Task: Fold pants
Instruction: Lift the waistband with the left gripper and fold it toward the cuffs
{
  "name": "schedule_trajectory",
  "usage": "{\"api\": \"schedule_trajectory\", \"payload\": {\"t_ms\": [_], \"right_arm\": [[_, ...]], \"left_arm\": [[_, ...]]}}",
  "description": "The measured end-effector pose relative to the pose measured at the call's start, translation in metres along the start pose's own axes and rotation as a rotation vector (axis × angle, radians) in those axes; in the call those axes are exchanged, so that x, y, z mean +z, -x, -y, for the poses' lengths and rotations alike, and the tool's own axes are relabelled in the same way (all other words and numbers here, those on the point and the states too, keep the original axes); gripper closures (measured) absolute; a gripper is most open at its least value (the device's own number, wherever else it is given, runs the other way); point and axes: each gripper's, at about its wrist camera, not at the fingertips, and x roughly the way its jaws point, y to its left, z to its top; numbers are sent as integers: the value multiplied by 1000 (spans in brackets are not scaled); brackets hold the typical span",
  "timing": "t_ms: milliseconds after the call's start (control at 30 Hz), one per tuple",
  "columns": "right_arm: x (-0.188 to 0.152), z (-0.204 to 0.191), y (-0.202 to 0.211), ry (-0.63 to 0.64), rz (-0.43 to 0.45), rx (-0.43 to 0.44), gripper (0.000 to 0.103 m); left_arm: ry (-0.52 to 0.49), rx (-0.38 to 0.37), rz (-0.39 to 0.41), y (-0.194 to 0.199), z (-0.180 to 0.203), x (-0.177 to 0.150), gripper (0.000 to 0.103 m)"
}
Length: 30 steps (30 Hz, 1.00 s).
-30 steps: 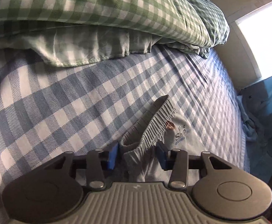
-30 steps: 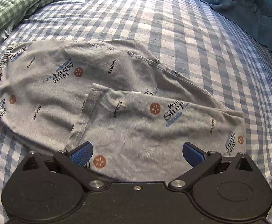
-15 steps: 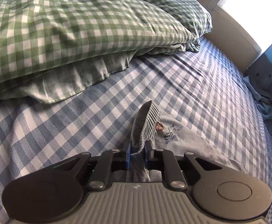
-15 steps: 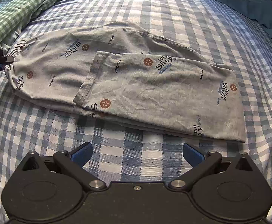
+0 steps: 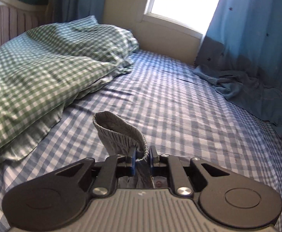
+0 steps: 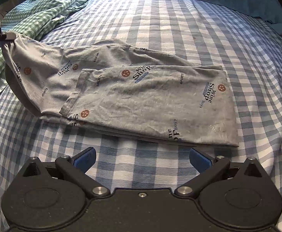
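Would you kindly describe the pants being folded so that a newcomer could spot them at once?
Start at the bed with the blue-and-white checked sheet. In its middle lie the grey pants, legs folded over, their waistband pinched up by the left gripper near the green checked pillow. Only they carry "Wine Shop" lettering and orange ball prints.

left gripper (image 5: 142, 159): fingers just closed, pinching grey cloth, raised, angled down
right gripper (image 6: 142, 157): fingers spread wide, empty, pointing steeply down
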Motion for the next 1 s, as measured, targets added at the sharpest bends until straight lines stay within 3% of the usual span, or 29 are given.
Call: {"api": "schedule_trajectory", "payload": {"t_ms": [267, 533, 767, 1000], "right_arm": [[-18, 86, 9, -88, 21, -31, 1], [-48, 178, 14, -210, 13, -114, 1], [-68, 235, 20, -279, -6, -176, 1], [-75, 255, 20, -306, -26, -194, 1]], "left_arm": [[-273, -153, -18, 16, 131, -19, 90], [-415, -280, -132, 1, 244, -77, 90], [-511, -275, -242, -34, 302, -146, 90], [-546, -283, -295, -52, 318, -183, 89]]}}
